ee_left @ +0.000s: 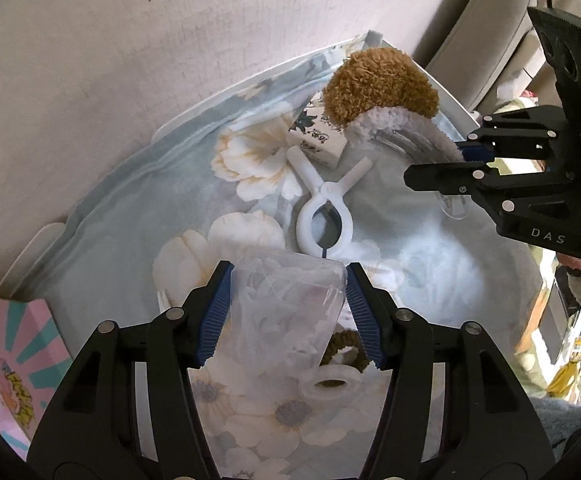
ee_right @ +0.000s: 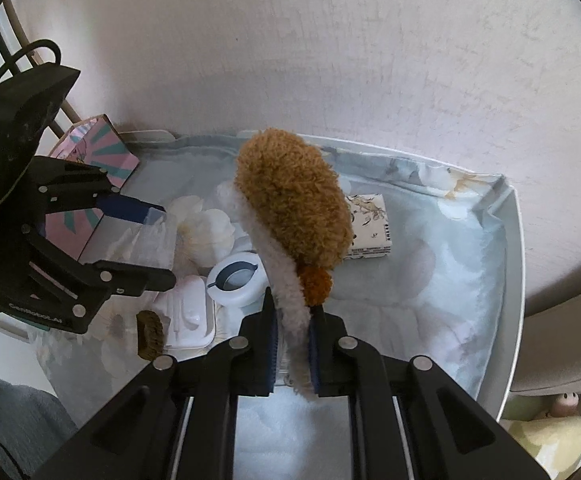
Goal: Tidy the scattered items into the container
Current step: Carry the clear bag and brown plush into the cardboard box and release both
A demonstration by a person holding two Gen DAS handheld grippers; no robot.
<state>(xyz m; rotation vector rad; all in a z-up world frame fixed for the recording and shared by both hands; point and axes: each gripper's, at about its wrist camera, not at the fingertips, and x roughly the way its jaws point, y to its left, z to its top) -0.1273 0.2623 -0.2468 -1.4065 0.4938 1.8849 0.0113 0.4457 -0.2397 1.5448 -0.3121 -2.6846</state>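
The left gripper (ee_left: 286, 312) stands about half open with its blue pads pressed on either side of a clear plastic box (ee_left: 286, 308), which it holds pointing steeply down over the floral cloth (ee_left: 130, 216) lining the white tray (ee_right: 516, 264). The right gripper (ee_right: 293, 350) is clamped fully tight on the white fleecy band of a fuzzy headband (ee_right: 290, 208), whose brown plush ear rises ahead of the fingers and hides part of the tray behind it. The headband is soft and curly, tan on the ear, cream along the band. Below the two grippers, lying on the cloth, are a white plastic clip (ee_left: 326, 216), a small printed box (ee_left: 318, 140) just beside the headband's ear, a brown hair tie (ee_left: 342, 346) and a white ring (ee_left: 330, 384) near the left fingers. A pink and teal carton (ee_right: 98, 160) stands at the tray's far left corner.
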